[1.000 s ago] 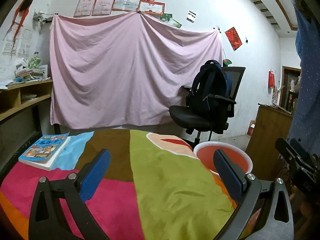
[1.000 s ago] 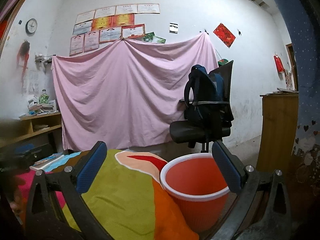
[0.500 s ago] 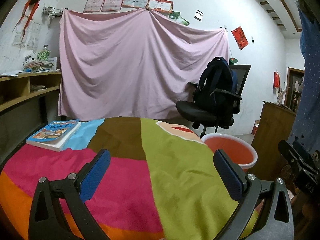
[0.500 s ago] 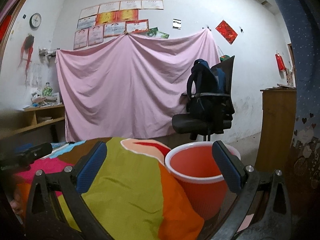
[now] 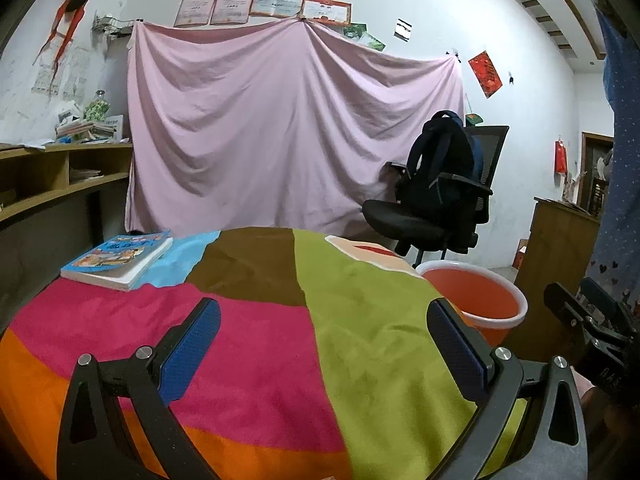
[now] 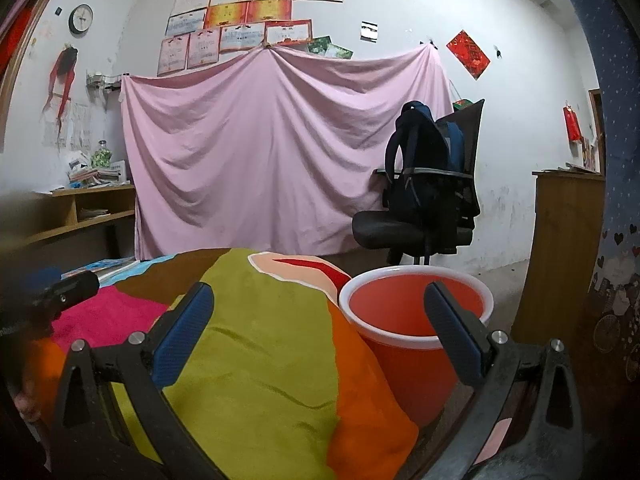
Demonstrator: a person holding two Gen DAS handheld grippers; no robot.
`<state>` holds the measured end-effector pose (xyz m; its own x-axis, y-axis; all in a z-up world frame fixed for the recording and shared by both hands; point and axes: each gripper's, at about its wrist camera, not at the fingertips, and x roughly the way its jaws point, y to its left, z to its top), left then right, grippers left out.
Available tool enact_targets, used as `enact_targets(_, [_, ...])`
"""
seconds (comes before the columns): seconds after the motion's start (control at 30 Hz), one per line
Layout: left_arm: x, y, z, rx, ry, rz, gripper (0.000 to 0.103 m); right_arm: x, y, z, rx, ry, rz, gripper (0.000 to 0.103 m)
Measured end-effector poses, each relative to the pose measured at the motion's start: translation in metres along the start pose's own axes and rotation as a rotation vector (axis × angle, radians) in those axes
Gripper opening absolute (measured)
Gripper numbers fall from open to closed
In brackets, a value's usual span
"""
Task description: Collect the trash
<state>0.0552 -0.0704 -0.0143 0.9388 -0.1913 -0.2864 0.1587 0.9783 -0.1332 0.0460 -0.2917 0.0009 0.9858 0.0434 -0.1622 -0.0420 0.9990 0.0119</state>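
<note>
An orange bin with a white rim [image 5: 476,300] stands beside the right edge of a table covered with a multicoloured cloth [image 5: 248,340]. It also shows in the right wrist view [image 6: 404,320], close in front. My left gripper [image 5: 324,344] is open and empty, low over the cloth. My right gripper [image 6: 320,328] is open and empty, over the table's right edge with its right finger in front of the bin. No trash shows on the cloth.
A book [image 5: 120,260] lies on the cloth's far left. A black office chair with a backpack [image 5: 440,196] stands behind the bin. A wooden shelf [image 5: 52,184] is at the left, a wooden cabinet [image 5: 560,248] at the right. A pink sheet [image 5: 288,132] hangs on the wall.
Both grippers have tilted and shifted a little; the left view now shows more of the cloth, and the bin sits slightly farther in it. Both grippers stay open and empty.
</note>
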Motion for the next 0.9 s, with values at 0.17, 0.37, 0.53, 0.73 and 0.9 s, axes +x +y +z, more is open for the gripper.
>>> enact_targets(0.17, [-0.0008, 0.0004, 0.0006, -0.002, -0.009, 0.011, 0.101, 0.0024, -0.0027, -0.0014, 0.006, 0.007, -0.002, 0.103])
enact_targets(0.37, [-0.001, -0.0005, -0.0001, 0.0, -0.011, 0.012, 0.101, 0.002, -0.005, -0.0009, 0.012, 0.007, -0.002, 0.103])
enact_targets(0.53, [-0.0013, -0.0021, -0.0002, 0.01, -0.015, 0.012, 0.101, 0.0023, -0.0074, -0.0016, 0.016, 0.007, -0.003, 0.103])
enact_targets(0.73, [-0.0011, -0.0041, -0.0009, 0.017, -0.014, 0.011, 0.101, 0.0018, -0.0089, -0.0025, 0.016, 0.009, -0.001, 0.103])
enact_targets(0.9, [-0.0007, -0.0048, -0.0007, 0.019, -0.015, 0.012, 0.101, 0.0022, -0.0096, -0.0023, 0.018, 0.009, -0.001, 0.103])
